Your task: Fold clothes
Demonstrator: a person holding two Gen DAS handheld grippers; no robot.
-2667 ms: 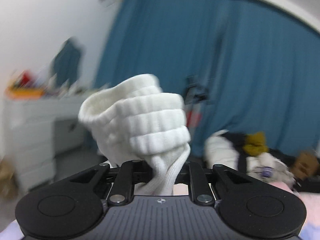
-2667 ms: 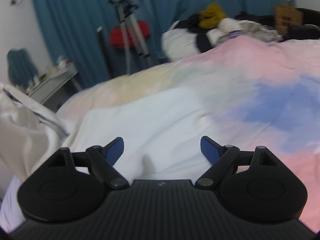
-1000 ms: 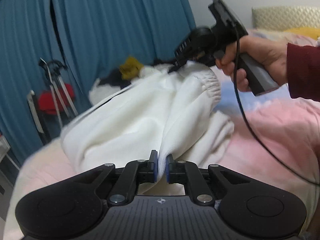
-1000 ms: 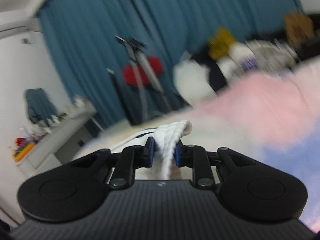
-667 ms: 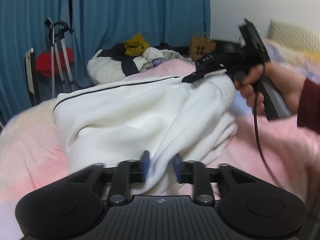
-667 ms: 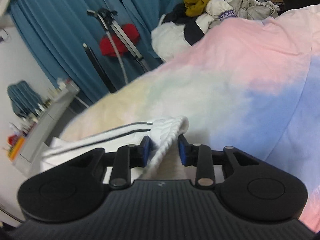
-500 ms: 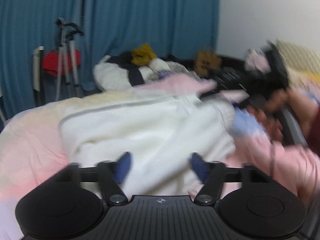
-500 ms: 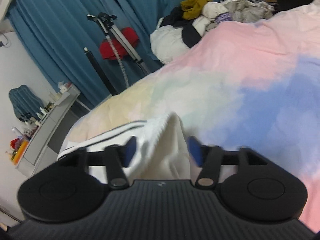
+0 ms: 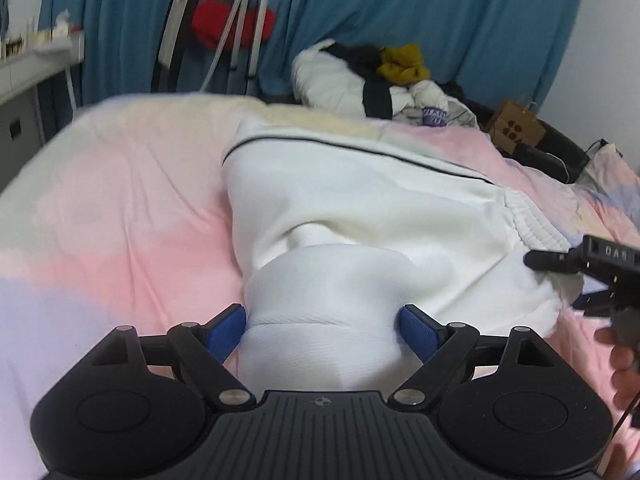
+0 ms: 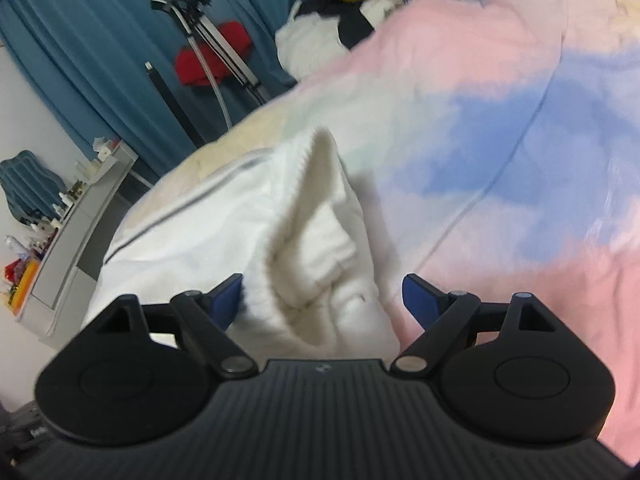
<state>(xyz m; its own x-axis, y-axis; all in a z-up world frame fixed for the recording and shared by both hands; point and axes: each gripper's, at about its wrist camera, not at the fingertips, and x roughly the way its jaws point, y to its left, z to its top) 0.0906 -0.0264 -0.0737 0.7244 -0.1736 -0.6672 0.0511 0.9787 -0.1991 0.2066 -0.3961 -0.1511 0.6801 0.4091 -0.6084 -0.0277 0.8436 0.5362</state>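
Observation:
A white garment with a thin dark stripe and a ribbed hem lies bunched on the pastel bedspread. My left gripper is open, its blue pads on either side of a rounded fold of the cloth without clamping it. In the left wrist view the right gripper's black body and a person's hand sit at the garment's right edge. In the right wrist view my right gripper is open over the ribbed end of the white garment, which stands up in a peak between the fingers.
A heap of other clothes lies at the far end of the bed, with a cardboard box to its right. Blue curtains, a tripod with something red and a white dresser stand beyond the bed.
Both grippers were shut on the white garment a second ago; both have opened and let it go. The garment now lies on the bed, and the views have steadied.

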